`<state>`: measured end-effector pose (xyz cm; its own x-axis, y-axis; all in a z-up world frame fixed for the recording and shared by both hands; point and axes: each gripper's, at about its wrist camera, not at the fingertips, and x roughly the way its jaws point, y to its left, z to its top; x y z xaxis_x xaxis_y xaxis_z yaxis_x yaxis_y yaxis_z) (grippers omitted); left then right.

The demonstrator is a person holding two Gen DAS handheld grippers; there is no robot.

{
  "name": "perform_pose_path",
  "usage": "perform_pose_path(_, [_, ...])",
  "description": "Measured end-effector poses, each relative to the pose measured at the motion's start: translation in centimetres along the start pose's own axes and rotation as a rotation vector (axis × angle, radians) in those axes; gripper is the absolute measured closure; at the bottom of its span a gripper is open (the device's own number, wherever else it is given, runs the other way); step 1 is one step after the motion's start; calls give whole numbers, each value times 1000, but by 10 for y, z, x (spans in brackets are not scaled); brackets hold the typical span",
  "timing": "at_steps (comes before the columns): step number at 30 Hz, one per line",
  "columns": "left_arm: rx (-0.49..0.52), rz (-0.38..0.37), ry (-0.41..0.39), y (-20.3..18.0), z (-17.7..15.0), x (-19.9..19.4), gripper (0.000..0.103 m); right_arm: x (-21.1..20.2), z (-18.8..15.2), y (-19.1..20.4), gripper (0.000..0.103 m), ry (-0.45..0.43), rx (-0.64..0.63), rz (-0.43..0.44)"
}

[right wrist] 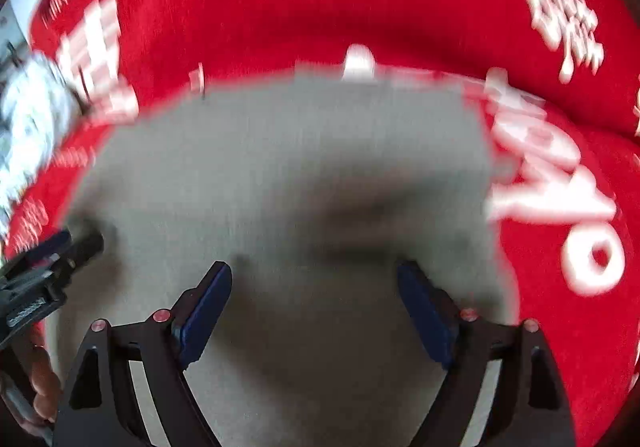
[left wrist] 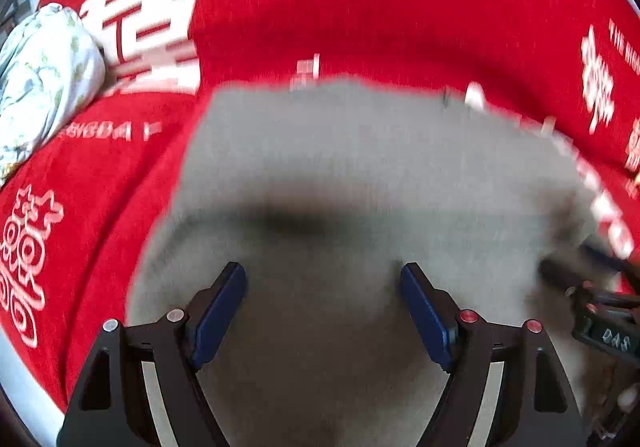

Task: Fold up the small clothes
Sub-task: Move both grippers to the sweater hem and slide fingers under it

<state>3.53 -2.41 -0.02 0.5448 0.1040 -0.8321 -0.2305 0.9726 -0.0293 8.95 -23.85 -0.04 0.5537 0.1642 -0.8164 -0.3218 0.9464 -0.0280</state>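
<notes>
From the left wrist, the grey garment (left wrist: 360,175) is lying spread flat on the red blanket (left wrist: 360,7), filling the middle of the view, its far edge running across below the white lettering. It is looking like thin, soft knit: light, limp, with no stiffness of its own, so it is likely to sag and drag unless taken at an edge or corner. The far corners or the side hems look the sensible places to pinch, a single layer at a time. The left tongs (left wrist: 323,283) are hanging above the near part of the cloth, pointing steeply down, jaws standing wide with nothing between the blue pads. At the right edge the other tool is showing, blurred. A crumpled floral cloth (left wrist: 44,79) is sitting well apart at the far left of the blanket.

From the right wrist, the same grey garment (right wrist: 288,151) is lying under the right tongs (right wrist: 314,281), which are tilting steeply down over its near half. Their jaws are standing wide and are gripping nothing; the pads are clear of the fabric. The left tool is showing at the left margin over the garment's side edge, with fingers (right wrist: 42,379) of a hand below it. The picture is smeared, so creases or seams cannot be made out.
</notes>
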Motion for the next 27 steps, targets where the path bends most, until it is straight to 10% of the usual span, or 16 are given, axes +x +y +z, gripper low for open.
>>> perform_pose_path(17, [33,-40,-85,27,-107,-66,0,-75,-126,34,0,-171,3,-50])
perform_pose_path(27, [55,-69,-115,20,-126,-100,0,-97,-152,57,0,-73,-62,-64])
